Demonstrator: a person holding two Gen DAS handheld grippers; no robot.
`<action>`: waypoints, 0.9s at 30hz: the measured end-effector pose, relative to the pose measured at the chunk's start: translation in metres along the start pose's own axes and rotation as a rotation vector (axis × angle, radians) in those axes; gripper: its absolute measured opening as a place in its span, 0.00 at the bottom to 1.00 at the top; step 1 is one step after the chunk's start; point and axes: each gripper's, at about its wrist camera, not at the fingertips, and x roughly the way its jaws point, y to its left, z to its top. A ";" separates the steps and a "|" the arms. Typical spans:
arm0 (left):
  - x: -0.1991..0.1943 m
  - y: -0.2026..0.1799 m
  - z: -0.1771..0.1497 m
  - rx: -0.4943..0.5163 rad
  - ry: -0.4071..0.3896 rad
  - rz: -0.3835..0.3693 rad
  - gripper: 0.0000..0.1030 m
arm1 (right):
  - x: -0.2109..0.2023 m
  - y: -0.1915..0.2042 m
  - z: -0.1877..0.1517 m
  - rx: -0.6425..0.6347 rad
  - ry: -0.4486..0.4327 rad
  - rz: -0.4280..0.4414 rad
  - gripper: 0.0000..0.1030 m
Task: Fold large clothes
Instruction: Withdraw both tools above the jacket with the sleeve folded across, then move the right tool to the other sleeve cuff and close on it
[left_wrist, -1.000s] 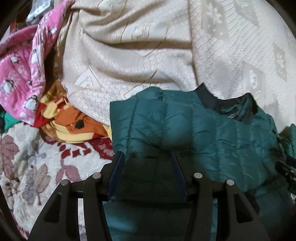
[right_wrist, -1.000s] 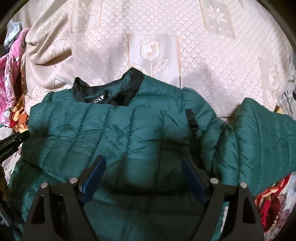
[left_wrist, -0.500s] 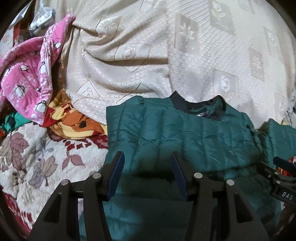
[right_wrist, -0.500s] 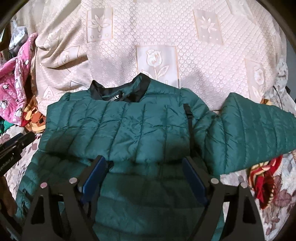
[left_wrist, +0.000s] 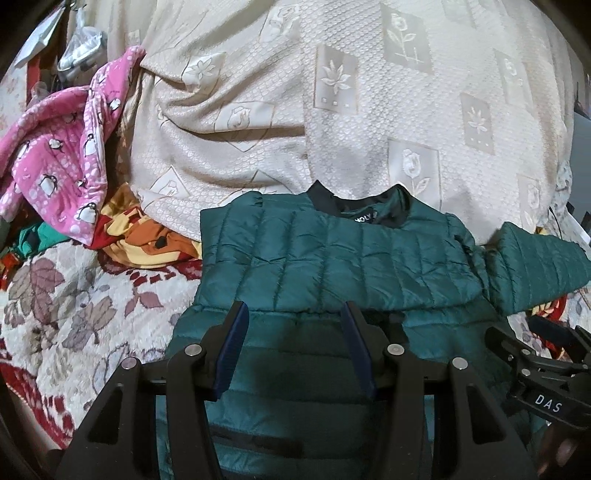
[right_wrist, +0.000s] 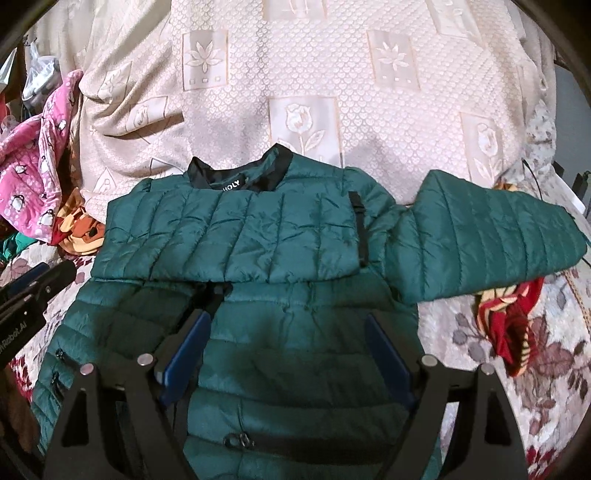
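Note:
A dark green quilted puffer jacket (left_wrist: 332, 258) (right_wrist: 240, 236) with a black collar lies flat on the bed. Its upper part is folded down over the body. One sleeve (right_wrist: 487, 236) (left_wrist: 535, 262) sticks out to the right. My left gripper (left_wrist: 293, 314) is open and empty, hovering above the jacket's lower left part. My right gripper (right_wrist: 286, 319) is open and empty, above the jacket's lower middle. Each gripper shows at the edge of the other's view.
A cream patterned bedspread (right_wrist: 303, 74) (left_wrist: 369, 110) lies behind the jacket. A pink penguin-print cloth (left_wrist: 62, 166) and an orange-yellow garment (left_wrist: 147, 240) are piled at the left. A red and yellow cloth (right_wrist: 509, 314) lies under the sleeve at the right. A floral blanket (left_wrist: 66, 314) covers the front.
Both grippers have pulled back and up from the jacket, so more of it and the bedspread shows. Both stay open. The jacket has not moved.

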 end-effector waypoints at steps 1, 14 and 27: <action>-0.002 -0.002 -0.001 0.002 0.000 -0.001 0.29 | -0.002 -0.001 -0.001 0.001 -0.001 -0.003 0.85; -0.021 -0.026 -0.008 0.028 -0.019 -0.018 0.29 | -0.022 -0.018 -0.010 0.005 -0.020 -0.023 0.86; -0.016 -0.048 -0.008 0.037 0.003 -0.056 0.29 | -0.026 -0.040 -0.009 0.024 -0.027 -0.055 0.87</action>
